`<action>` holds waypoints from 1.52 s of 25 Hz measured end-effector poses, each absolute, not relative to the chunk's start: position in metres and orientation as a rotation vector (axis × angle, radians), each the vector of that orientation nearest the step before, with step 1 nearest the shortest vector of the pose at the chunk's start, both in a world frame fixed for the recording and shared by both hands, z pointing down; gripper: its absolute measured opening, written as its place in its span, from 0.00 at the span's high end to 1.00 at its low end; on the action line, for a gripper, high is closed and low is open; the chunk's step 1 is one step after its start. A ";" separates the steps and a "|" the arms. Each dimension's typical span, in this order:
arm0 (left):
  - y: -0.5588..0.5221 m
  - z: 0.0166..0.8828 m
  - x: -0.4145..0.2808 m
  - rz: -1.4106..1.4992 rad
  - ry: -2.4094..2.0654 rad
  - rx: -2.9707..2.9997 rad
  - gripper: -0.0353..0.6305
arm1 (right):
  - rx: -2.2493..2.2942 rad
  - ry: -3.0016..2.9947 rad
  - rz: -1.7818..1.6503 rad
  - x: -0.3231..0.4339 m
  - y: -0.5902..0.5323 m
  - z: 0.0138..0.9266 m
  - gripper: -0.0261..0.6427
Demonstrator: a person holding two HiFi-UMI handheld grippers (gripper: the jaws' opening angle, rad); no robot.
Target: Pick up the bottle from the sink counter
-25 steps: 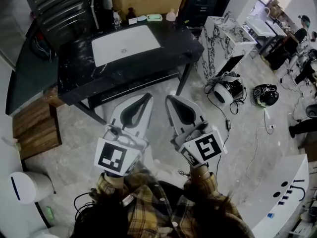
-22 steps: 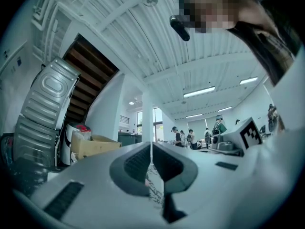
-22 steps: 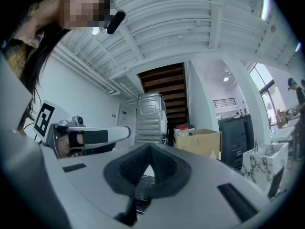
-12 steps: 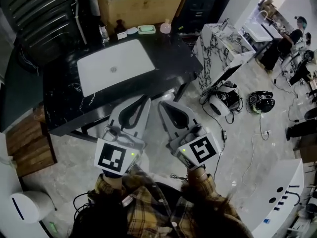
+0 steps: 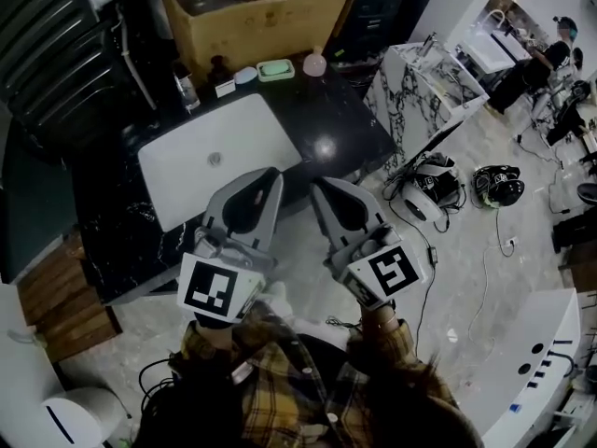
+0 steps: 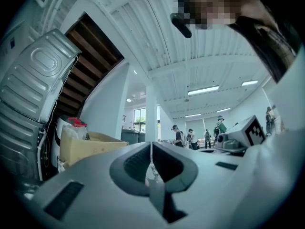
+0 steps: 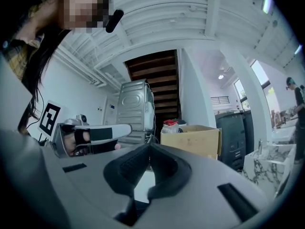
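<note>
Small bottles stand along the back of the black marble sink counter [image 5: 345, 129]: a clear one [image 5: 185, 88], a dark brown one [image 5: 220, 70] and a round pink one [image 5: 315, 63]. My left gripper [image 5: 273, 174] is shut with nothing in it and hangs over the front rim of the white sink [image 5: 201, 152]. My right gripper [image 5: 317, 186] is also shut and empty, over the counter's front edge. Both are well short of the bottles. In the left gripper view the jaws [image 6: 151, 144] meet at the tips; the right gripper view shows its jaws [image 7: 149, 150] closed too.
A large cardboard box [image 5: 252, 12] stands behind the bottles, with a green soap dish [image 5: 276, 68] in front of it. A marble-patterned cabinet [image 5: 420, 87] stands right of the counter. Helmets and cables [image 5: 499, 183] lie on the floor. People stand far off at the right.
The counter has come closer and lower in the head view. Both shut grippers now reach over its front edge instead of hanging over the floor.
</note>
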State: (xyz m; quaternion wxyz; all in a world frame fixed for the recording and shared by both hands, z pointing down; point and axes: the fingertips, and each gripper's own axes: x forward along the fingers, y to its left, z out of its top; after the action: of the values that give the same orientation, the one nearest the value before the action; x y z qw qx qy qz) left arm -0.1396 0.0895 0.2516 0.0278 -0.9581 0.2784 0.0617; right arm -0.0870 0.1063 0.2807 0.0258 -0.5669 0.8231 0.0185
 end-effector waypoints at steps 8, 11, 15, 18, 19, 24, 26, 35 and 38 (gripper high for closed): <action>0.056 0.262 -0.148 0.203 0.862 -2.997 0.91 | -1.838 2.500 0.085 -0.069 0.085 0.277 0.94; 0.049 0.264 -0.146 0.200 0.863 -3.007 0.91 | -1.859 2.482 0.062 -0.062 0.079 0.278 0.94; 0.039 0.270 -0.133 0.179 0.852 -3.006 0.91 | -1.872 2.484 0.044 -0.049 0.067 0.286 0.94; 0.022 0.273 -0.120 0.170 0.869 -3.001 0.91 | -1.856 2.494 0.041 -0.036 0.048 0.289 0.94; 0.014 0.273 -0.116 0.173 0.879 -3.001 0.91 | -1.850 2.495 0.046 -0.031 0.039 0.289 0.94; -0.033 0.273 -0.084 0.174 0.919 -2.968 0.91 | -1.813 2.523 0.061 0.004 -0.012 0.287 0.94; -0.054 0.273 -0.066 0.165 0.949 -2.968 0.91 | -1.787 2.547 0.055 0.020 -0.038 0.288 0.94; -0.148 0.269 -0.012 0.162 1.142 -2.878 0.91 | -1.648 2.701 0.024 0.084 -0.146 0.290 0.94; -0.169 0.270 0.002 0.154 1.223 -2.856 0.91 | -1.590 2.750 0.019 0.101 -0.172 0.292 0.94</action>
State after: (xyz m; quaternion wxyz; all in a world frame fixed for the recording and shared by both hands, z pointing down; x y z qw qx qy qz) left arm 0.0020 -0.1692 0.2702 0.0154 -0.9180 0.3932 0.0496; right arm 0.1010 -0.1723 0.2925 -0.0177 -0.5005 0.8655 0.0061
